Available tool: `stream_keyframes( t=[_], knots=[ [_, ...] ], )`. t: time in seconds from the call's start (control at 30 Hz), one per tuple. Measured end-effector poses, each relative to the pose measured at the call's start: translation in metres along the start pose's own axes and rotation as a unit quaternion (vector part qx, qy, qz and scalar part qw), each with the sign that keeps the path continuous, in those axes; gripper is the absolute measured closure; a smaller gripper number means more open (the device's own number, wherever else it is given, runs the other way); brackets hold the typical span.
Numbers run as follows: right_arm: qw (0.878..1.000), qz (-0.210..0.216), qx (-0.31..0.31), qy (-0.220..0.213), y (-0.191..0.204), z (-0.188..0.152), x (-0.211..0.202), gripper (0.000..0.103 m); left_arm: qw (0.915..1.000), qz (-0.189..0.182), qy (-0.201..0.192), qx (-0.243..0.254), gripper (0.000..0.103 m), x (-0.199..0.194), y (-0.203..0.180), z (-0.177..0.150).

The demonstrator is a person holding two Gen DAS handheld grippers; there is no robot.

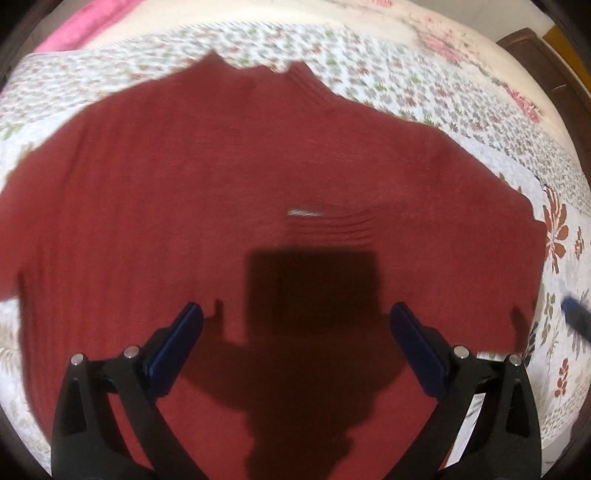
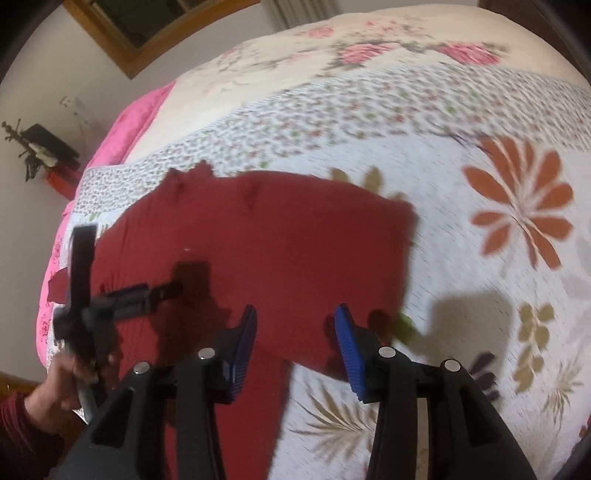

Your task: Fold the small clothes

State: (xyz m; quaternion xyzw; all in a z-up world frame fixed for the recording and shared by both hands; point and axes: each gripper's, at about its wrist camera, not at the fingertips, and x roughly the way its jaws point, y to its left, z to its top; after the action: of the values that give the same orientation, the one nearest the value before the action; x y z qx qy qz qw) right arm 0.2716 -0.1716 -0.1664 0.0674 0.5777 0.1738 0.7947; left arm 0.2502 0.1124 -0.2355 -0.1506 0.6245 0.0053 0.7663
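Hovering w/ jaws spread wide and nothing between them, the left hand-held gripper (image 1: 295,321) hangs over a dark red knit garment (image 1: 236,177) spread flat on a bed. Its blue pads (image 1: 173,354) frame the gripper's own blocky shadow on the cloth. The garment looks like a small sweater or top: short sleeves out to both sides, a ribbed neck at the far edge, faint ribbing near the middle, plus a small pale streak, poss. a label or lint, too blurred to tell. Fabric lies mostly smooth.

The right hand-held gripper (image 2: 295,321) is also open & empty, poised over the garment's near right corner, approx. where red cloth meets the white floral-print quilt (image 2: 498,295) beneath. In the right wrist view the left gripper shows at the left edge, held by a hand (image 2: 66,373) w/ a dark red sleeve (image 2: 22,435); motion blur smears both.

Farther off, a cream rose-print bedspread (image 2: 332,55) and a bright pink blanket (image 2: 144,118) lie under the quilt. Beyond the bed: a wood-framed window (image 2: 147,33) and dark objects on a wall shelf, too small to ID. A green smudge by the right pad can't be made out.
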Motion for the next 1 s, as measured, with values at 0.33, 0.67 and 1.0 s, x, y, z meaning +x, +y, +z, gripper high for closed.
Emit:
stream_keyframes(
  t=[0.33, 0.67, 1.0],
  knots=[
    [1.0, -0.01, 0.025, -0.002, -0.036, -0.017, -0.002, 0.058, 0.9998, -0.019, 0.009, 0.0, 0.059, 0.029, -0.04, 0.0],
    [0.999, -0.011, 0.05, -0.006, -0.046, -0.017, 0.002, 0.058, 0.9894, -0.106, -0.099, 0.003, 0.085, -0.053, -0.034, 0.004],
    [0.995, 0.071, 0.065, 0.016, -0.007, -0.001, 0.046, 0.045, 0.9895, -0.002, -0.141, -0.031, 0.084, -0.099, 0.088, 0.022]
  ],
)
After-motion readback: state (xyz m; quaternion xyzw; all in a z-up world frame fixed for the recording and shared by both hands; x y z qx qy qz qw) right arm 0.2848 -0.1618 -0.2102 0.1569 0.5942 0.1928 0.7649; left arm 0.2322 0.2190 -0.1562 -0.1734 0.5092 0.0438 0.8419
